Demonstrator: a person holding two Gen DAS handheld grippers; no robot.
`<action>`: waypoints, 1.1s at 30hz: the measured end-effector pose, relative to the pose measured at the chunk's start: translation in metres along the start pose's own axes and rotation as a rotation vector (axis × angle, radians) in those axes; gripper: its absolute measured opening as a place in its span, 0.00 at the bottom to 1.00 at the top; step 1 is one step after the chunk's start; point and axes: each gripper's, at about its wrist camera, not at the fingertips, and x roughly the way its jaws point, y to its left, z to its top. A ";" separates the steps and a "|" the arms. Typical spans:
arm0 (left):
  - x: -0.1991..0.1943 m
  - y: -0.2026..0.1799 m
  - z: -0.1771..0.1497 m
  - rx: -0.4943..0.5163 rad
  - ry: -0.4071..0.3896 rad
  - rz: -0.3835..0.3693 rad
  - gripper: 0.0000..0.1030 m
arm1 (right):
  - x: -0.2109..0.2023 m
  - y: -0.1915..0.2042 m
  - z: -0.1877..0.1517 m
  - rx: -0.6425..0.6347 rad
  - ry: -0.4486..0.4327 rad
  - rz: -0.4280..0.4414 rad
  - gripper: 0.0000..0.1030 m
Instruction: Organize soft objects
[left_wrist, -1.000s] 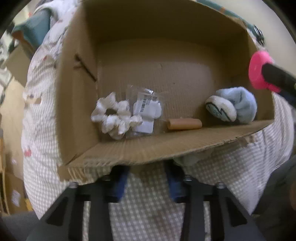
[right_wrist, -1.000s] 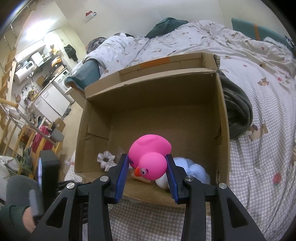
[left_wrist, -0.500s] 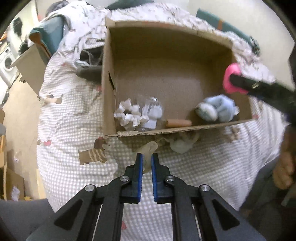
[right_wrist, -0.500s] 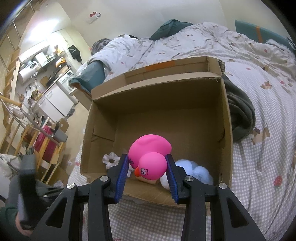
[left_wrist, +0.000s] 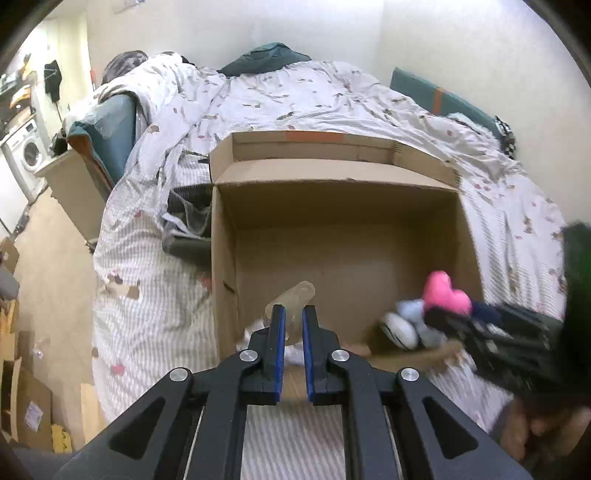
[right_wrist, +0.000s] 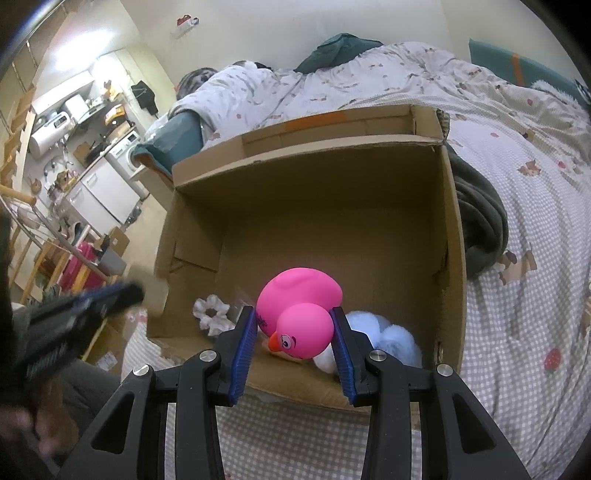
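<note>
your right gripper (right_wrist: 294, 334) is clamped on the pink rubber duck (right_wrist: 300, 317), held over the near wall of the open cardboard box (right_wrist: 452, 236); no readable writing shows on the duck or the box. your left gripper (left_wrist: 293, 325) pinches a pale translucent soft piece (left_wrist: 293, 295), jaws nearly shut, also above the near wall. ahead of both, the box's middle and far floor lies bare. inside, just below the duck, sits a blue-and-white plush (right_wrist: 384, 339); left of it lies a white scrunchie (right_wrist: 211, 314). the box sits on the bed (right_wrist: 517, 177).
</note>
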 end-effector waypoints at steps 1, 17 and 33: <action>0.007 0.000 0.003 0.006 -0.007 0.014 0.08 | 0.001 -0.001 0.000 0.000 0.003 -0.003 0.41; 0.043 0.006 -0.013 -0.048 0.048 0.005 0.09 | 0.009 0.005 -0.001 -0.020 0.020 -0.018 0.41; 0.038 -0.006 -0.017 -0.008 0.036 0.008 0.67 | 0.006 0.000 0.001 0.021 -0.011 -0.027 0.68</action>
